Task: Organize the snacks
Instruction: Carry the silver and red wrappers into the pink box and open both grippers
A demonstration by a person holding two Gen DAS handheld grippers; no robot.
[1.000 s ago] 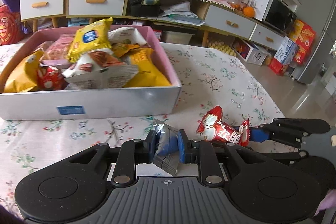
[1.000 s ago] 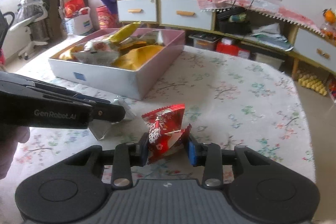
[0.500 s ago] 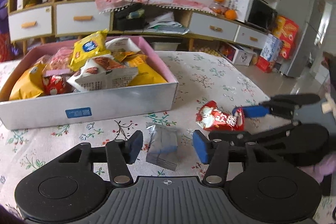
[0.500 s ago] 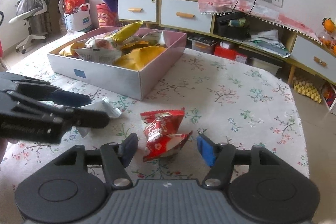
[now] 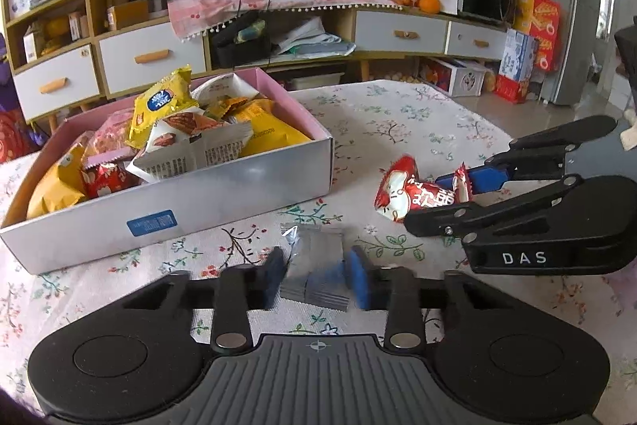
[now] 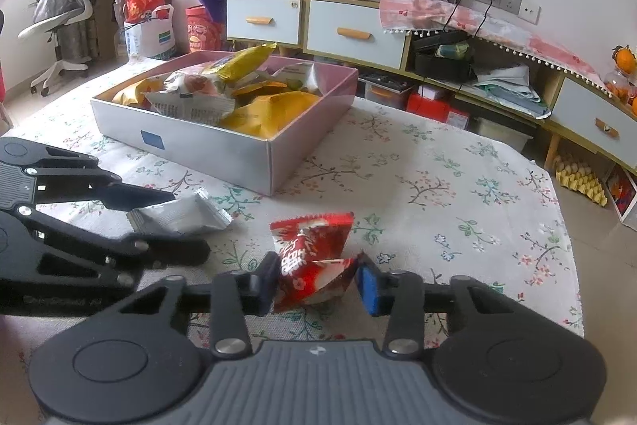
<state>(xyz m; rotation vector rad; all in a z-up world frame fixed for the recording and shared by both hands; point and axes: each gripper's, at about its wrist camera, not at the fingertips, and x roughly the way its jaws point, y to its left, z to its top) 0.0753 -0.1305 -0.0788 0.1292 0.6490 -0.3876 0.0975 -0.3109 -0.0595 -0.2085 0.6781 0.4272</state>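
In the left wrist view, the left gripper point(image 5: 314, 277) sits low in the centre of the frame, its jaws narrowed around a silver packet point(image 5: 314, 271) that lies on the flowered tablecloth point(image 5: 398, 122); the blue pad on the right side looks to be touching the packet's edge, though motion blur there makes it hard to say whether the grip is firm. To the right of centre a red packet point(image 5: 414, 192) lies on the cloth, with the right gripper point(image 5: 458, 202) reaching in from the right edge, one finger on each side of it. The upper left of that frame holds the snack box point(image 5: 239, 198), silver outside and pink inside, piled with yellow, white and red bags. In the right wrist view, the right gripper point(image 6: 316, 281) is at the lower centre, its pads set close against both sides of the red packet point(image 6: 310, 253), which stands up crumpled between them. At the left edge the left gripper point(image 6: 167, 222) straddles the silver packet point(image 6: 183, 214), and the snack box point(image 6: 223, 154) sits beyond them in the upper left, near both packets but not touching either.
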